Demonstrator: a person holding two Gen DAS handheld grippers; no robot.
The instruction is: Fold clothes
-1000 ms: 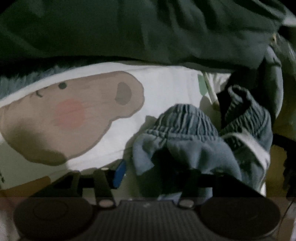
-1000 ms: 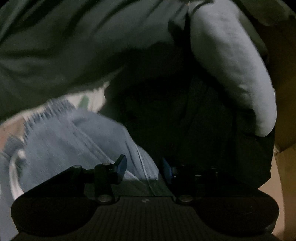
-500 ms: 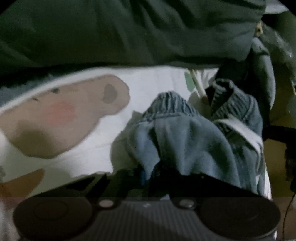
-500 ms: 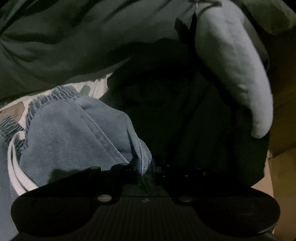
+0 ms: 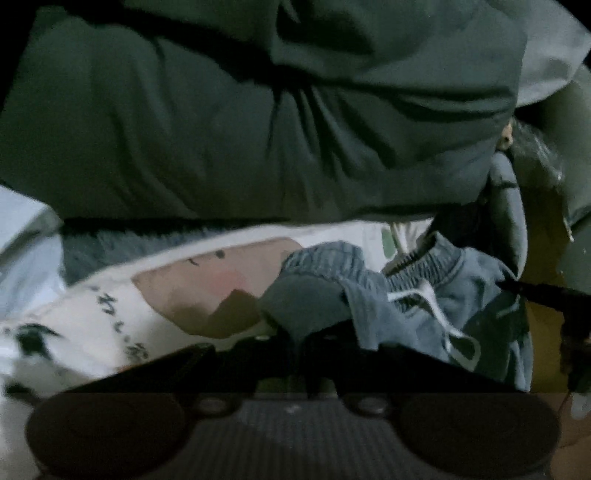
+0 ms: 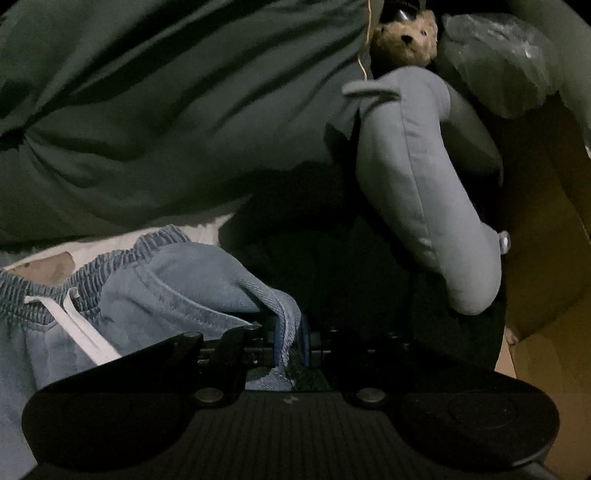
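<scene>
The left gripper (image 5: 301, 341) was clamped on a dark fold of the blue denim shorts (image 5: 454, 306), its jaws having just closed, with the cloth bunched up over the fingertips so that the pads themselves could not be made out. The right gripper (image 6: 291, 345) was likewise pinched on a hem edge of the same shorts (image 6: 177, 280), and here the view was clearer: the frayed hem ran down between the two blue pads. The shorts hung between the two grippers, elastic waistband gathered and a white drawstring (image 5: 439, 317) trailing across the front. Only the left wrist view showed the white sheet with a cartoon print (image 5: 207, 284) lying under the shorts, with dark lettering on it toward the near left. Only the right wrist view showed a small tan plush toy (image 6: 406, 35) at the top, a grey stuffed cushion (image 6: 417, 184) just below it, and brown cardboard (image 6: 543, 354) at the far right. Both views showed a big dark green quilt (image 5: 258, 122) heaped behind the shorts
</scene>
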